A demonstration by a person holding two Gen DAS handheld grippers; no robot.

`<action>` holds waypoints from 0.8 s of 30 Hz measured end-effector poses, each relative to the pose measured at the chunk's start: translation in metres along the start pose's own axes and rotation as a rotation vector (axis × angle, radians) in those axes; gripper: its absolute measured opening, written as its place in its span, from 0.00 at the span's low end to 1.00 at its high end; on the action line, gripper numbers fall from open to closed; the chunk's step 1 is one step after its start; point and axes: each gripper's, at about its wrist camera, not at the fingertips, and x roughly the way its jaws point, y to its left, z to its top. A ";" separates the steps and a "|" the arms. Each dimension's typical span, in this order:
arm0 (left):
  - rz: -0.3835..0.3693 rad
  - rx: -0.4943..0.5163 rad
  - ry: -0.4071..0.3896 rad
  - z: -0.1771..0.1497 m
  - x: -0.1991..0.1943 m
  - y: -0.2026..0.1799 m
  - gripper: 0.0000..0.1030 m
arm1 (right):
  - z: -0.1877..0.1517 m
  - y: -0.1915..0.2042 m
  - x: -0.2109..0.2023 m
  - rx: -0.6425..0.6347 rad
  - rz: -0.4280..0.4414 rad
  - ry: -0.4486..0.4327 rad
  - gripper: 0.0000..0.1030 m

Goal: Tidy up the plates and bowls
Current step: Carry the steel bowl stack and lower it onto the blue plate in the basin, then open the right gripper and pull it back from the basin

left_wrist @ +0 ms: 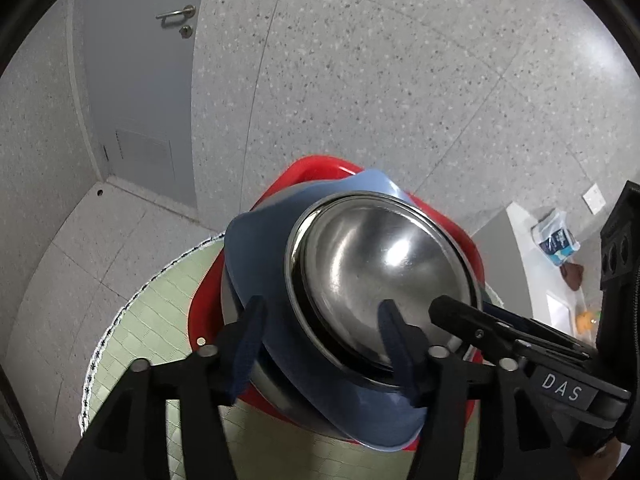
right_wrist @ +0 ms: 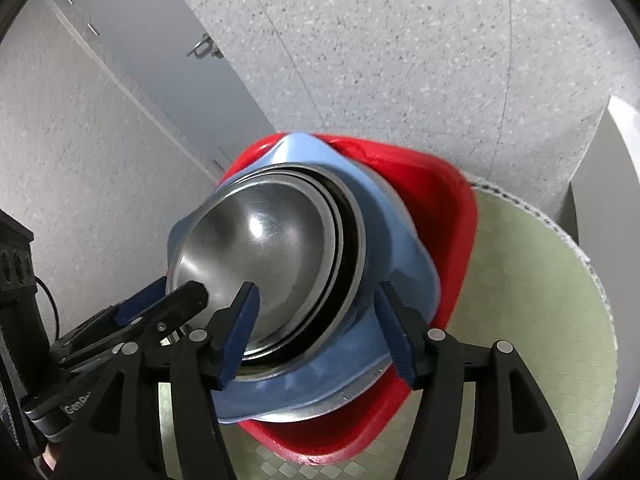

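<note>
A stack of dishes stands on a round table with a green mat [left_wrist: 160, 320]. At the bottom lies a red plate [left_wrist: 320, 168], then a steel dish, a blue plate [left_wrist: 256, 240] and nested steel bowls [left_wrist: 372, 264] on top. My left gripper [left_wrist: 324, 340] is open and straddles the near rim, one finger outside the blue plate and one inside the top bowl. My right gripper [right_wrist: 318, 330] is open too, astride the rim of the steel bowls [right_wrist: 256, 240] and the blue plate [right_wrist: 400, 240]. Each view shows the other gripper's fingers [left_wrist: 460, 316] at the rim.
The table edge with its white trim [right_wrist: 560, 232] runs close around the stack, above a speckled floor [left_wrist: 400, 80]. A grey door with a lever handle [left_wrist: 176, 14] is at the far left. A white counter with a blue-white bag [left_wrist: 556, 236] is at the right.
</note>
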 end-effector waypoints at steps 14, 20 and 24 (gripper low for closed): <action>0.035 0.075 -0.132 -0.064 -0.072 -0.007 0.84 | -0.049 0.021 -0.056 -0.031 -0.070 -0.112 0.62; 0.065 0.122 -0.199 -0.116 -0.123 -0.018 0.87 | -0.094 0.038 -0.094 -0.075 -0.112 -0.181 0.63; 0.074 0.124 -0.251 -0.163 -0.167 -0.026 0.89 | -0.127 0.045 -0.121 -0.096 -0.111 -0.222 0.65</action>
